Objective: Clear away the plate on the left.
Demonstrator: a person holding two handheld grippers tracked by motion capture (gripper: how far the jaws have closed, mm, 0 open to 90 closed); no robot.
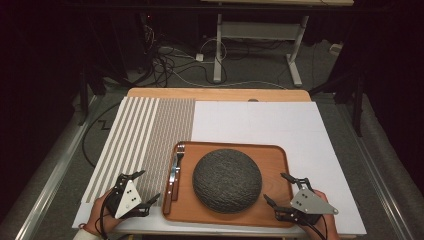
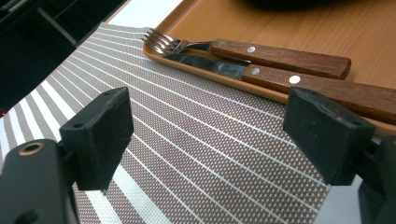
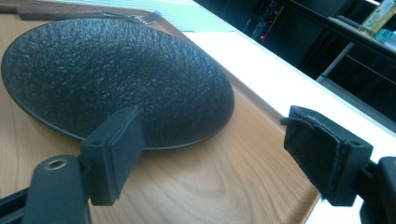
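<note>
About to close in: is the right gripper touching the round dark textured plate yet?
Apart. In the right gripper view, bare wooden tray shows between the open right gripper and the plate; the high view agrees.

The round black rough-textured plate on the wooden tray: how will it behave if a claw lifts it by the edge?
The round black rough-textured plate looks like stoneware, so probably stiff, rather heavy and breakable. Its rough surface should limit slipping. It lies flat and low, so unlikely to roll.

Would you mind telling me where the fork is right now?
In the high view the fork lies along the left edge of the tray, beside the knife and left of the plate.
</note>
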